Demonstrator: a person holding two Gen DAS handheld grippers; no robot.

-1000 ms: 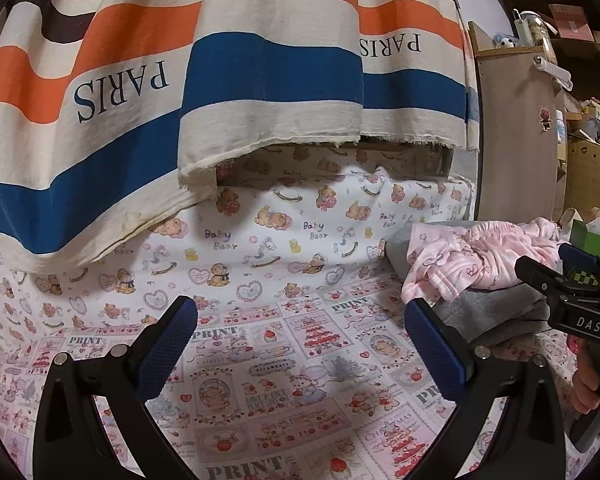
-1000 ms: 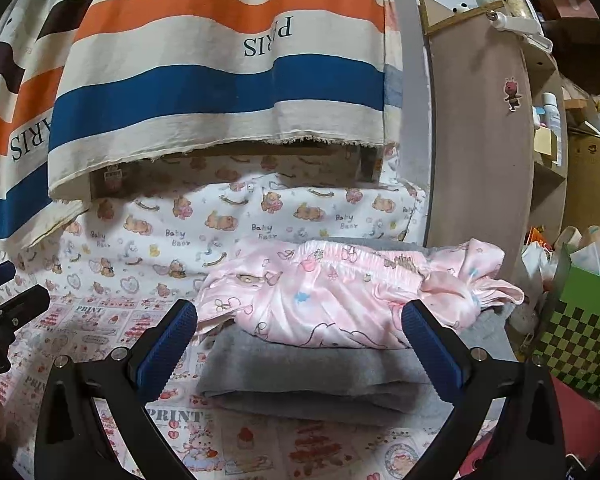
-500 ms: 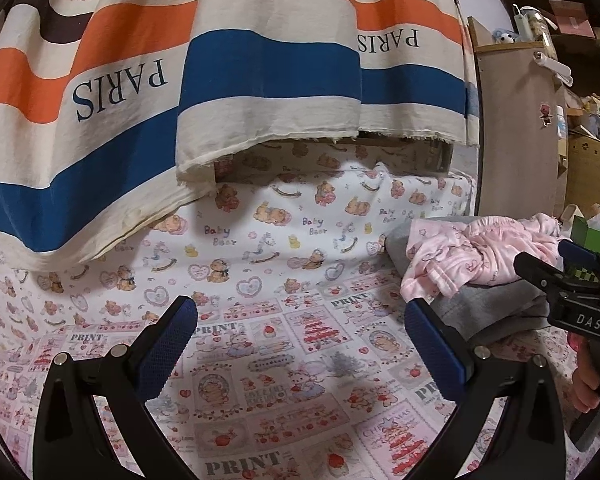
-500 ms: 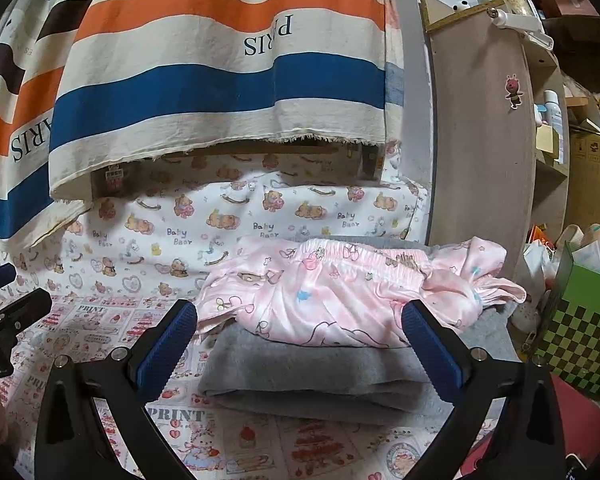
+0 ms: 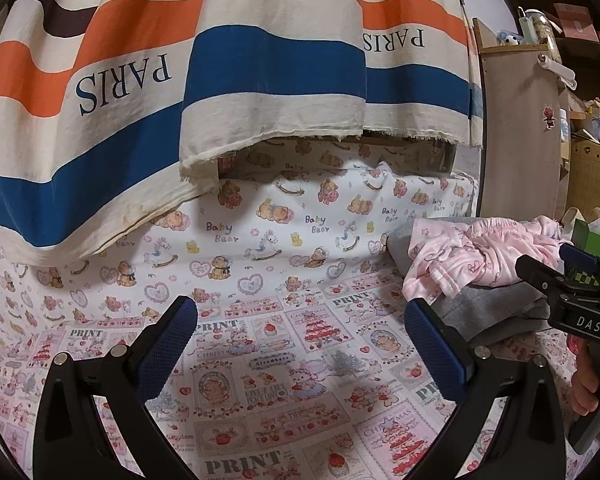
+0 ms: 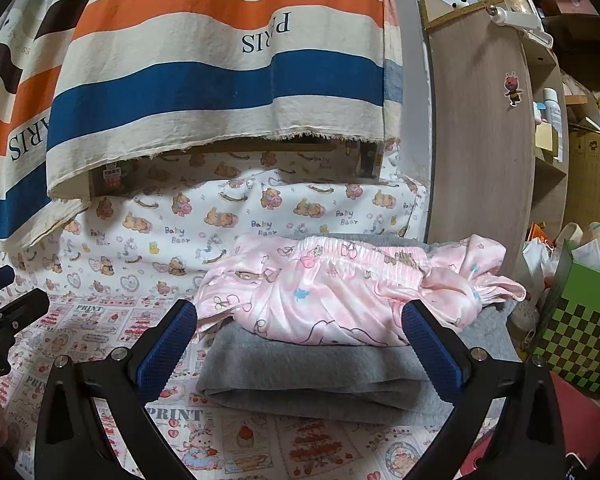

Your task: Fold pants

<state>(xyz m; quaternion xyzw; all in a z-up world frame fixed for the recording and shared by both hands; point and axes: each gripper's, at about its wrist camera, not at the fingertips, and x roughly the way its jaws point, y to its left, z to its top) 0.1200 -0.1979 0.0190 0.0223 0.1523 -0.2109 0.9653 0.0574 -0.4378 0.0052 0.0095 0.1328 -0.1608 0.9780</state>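
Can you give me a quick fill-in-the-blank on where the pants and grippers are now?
1. The pink pants lie bunched on top of a folded ____ garment.
2. The jaws of the right gripper stand ____, holding nothing.
3. The left gripper hangs over the printed sheet, to the ____ of the pants.

Missing words: grey; open; left

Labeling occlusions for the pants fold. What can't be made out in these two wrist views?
- Pink pants: bunched, so the legs and hems can't be traced in either view.
- Grey folded garment: what kind it is can't be told; the pants cover its top, and in the left view the right gripper hides its right end.
- Space under the striped cloth: dark, contents unreadable.
- Shelf items: too small to identify.
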